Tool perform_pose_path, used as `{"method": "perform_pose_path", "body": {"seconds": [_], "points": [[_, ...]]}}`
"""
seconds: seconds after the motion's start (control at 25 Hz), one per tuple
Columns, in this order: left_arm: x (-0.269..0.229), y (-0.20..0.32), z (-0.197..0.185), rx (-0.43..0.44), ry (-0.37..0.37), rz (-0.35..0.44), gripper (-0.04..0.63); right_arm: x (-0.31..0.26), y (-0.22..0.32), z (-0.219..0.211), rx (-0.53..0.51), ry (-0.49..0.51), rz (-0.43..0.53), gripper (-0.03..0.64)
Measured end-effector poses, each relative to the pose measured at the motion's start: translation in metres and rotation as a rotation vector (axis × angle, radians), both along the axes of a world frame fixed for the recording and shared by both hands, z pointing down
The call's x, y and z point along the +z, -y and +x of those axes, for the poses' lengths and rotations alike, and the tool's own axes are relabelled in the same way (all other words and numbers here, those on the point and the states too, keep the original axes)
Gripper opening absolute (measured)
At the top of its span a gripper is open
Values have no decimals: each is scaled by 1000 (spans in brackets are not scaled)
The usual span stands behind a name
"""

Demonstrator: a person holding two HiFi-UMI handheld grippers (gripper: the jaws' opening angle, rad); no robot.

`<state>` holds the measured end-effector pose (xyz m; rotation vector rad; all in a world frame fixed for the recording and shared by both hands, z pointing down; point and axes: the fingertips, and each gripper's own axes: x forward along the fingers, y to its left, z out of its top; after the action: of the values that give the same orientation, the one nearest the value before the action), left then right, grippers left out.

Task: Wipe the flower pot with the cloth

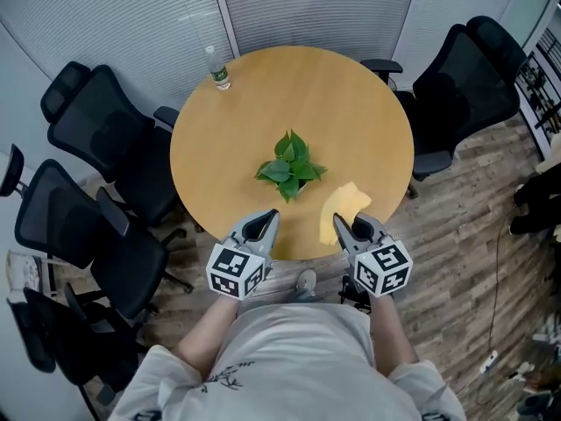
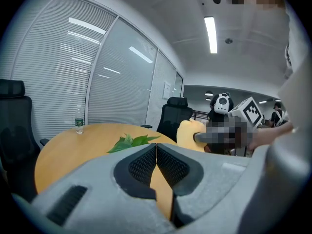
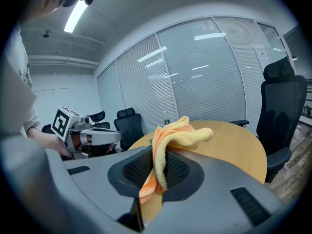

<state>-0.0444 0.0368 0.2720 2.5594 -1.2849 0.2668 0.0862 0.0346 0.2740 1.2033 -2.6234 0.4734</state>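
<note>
Near the table, right claw clenched on yellow cloth, left claw clenched, empty.

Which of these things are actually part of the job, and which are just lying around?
Part of the job:
- plant, its pot hidden under the leaves
- yellow cloth, pinched in the right tongs
- left tongs, shut and empty

Just lying about:
- water bottle
- office chairs
- round table, which only carries the plant
</note>
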Motion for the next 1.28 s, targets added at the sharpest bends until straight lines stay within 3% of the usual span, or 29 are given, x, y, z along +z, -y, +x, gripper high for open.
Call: {"method": "perform_pose_path", "body": {"seconds": [0.4, 0.68, 1.28], "points": [[10, 28, 2, -53, -13, -19, 11, 12, 30, 15, -30, -29, -30, 46], [16, 40, -16, -78, -32, -37, 12, 21, 51, 13, -13, -50, -54, 44], [59, 66, -52, 45, 19, -97, 12, 58, 74, 5, 117, -135, -146, 44]]}}
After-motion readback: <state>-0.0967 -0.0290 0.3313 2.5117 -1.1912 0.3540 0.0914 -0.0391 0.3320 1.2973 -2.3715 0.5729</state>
